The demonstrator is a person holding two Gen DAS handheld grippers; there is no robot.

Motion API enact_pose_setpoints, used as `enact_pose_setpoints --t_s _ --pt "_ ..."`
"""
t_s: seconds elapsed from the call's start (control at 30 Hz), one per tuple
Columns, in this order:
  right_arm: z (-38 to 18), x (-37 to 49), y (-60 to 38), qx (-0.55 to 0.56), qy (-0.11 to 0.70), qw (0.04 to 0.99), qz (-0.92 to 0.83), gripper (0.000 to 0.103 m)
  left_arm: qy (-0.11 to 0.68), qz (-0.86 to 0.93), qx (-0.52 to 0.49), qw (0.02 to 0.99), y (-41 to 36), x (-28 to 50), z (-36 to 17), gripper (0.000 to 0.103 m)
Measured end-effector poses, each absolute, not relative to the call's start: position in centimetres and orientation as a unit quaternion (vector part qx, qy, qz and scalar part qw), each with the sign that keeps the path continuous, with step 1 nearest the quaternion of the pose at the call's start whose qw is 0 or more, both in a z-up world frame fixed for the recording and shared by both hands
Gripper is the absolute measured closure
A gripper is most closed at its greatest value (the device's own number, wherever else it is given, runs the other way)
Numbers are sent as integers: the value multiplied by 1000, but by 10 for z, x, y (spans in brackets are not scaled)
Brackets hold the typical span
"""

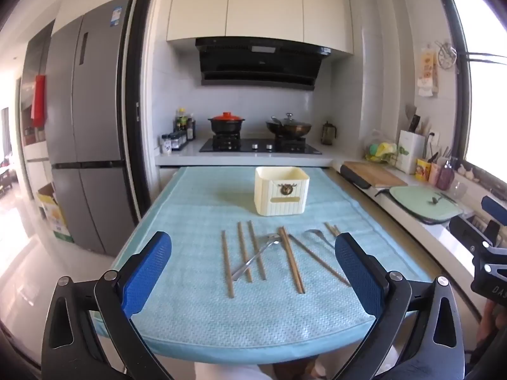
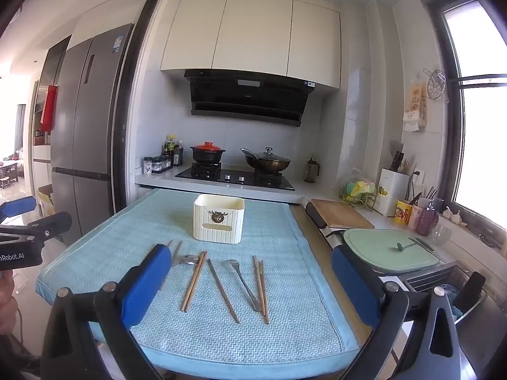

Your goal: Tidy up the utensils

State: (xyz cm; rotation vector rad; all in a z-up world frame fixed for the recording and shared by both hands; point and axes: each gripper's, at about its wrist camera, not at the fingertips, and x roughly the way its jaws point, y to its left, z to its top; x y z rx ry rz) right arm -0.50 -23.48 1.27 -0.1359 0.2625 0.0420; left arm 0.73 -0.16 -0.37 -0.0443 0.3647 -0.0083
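Ribbed cream box, slim wooden chopsticks, woven towel.

Open blue bench in front of the chopsticks and spoons. White box blocking the back, with open room on both sides.

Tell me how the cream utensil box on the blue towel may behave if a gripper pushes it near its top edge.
The cream utensil box looks empty and thin-walled, so it is probably light. It stands about as tall as it is wide, so a high push may tip it rather than slide it. The woven blue towel beneath probably adds friction, which makes sliding harder.
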Motion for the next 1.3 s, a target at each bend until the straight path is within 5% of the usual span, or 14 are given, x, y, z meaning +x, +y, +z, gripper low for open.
enact_pose_setpoints --t_s 1.3 --pt "15 7 -242 -53 131 990 8 0 221 -24 -54 973 7 26 -13 0"
